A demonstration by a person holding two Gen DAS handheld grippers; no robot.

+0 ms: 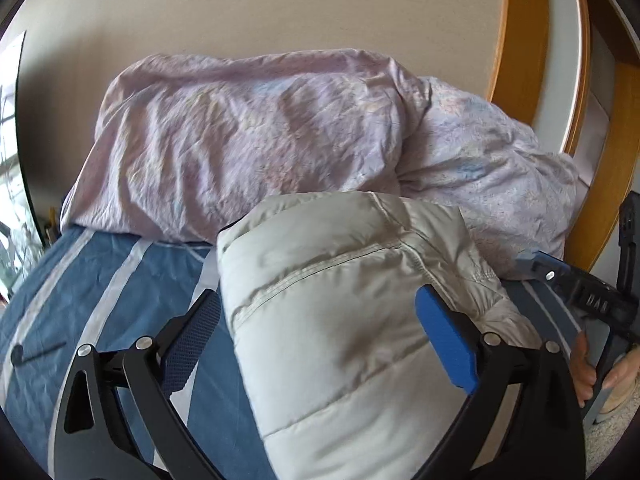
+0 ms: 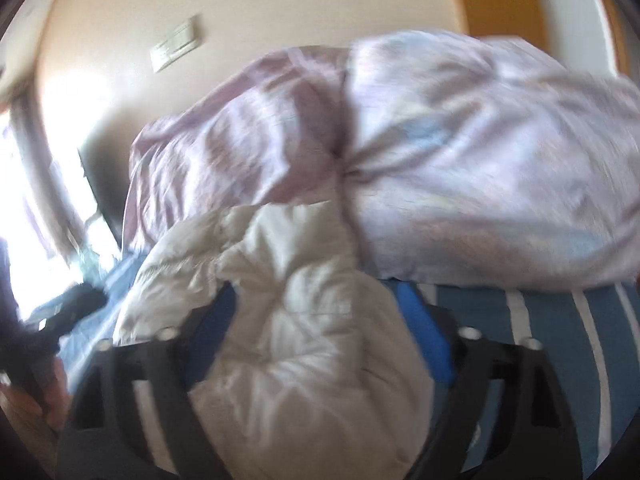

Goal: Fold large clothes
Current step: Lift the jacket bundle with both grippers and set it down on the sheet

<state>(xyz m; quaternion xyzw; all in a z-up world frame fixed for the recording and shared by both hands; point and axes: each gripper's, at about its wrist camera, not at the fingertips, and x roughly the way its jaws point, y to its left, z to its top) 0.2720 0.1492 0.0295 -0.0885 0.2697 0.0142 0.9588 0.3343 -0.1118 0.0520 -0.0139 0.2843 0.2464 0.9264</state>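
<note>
While the white padded jacket (image 1: 340, 320) lies on the bed (image 1: 100, 280), both grippers' jaws stand spread around it, left gripper (image 1: 316, 340) and right gripper (image 2: 320, 332).

Your right wrist view is smeared throughout, so the wall plate (image 2: 175, 49) shows no detail. The puffy white jacket (image 1: 340, 320) runs off both pictures' bottom edges and covers much of the striped bed sheet (image 1: 100, 280).

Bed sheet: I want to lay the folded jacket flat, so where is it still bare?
Bare striped sheet lies left of the white puffer jacket, in front of the lilac duvet; another strip shows right of the jacket. The back is crowded by the duvet.
</note>
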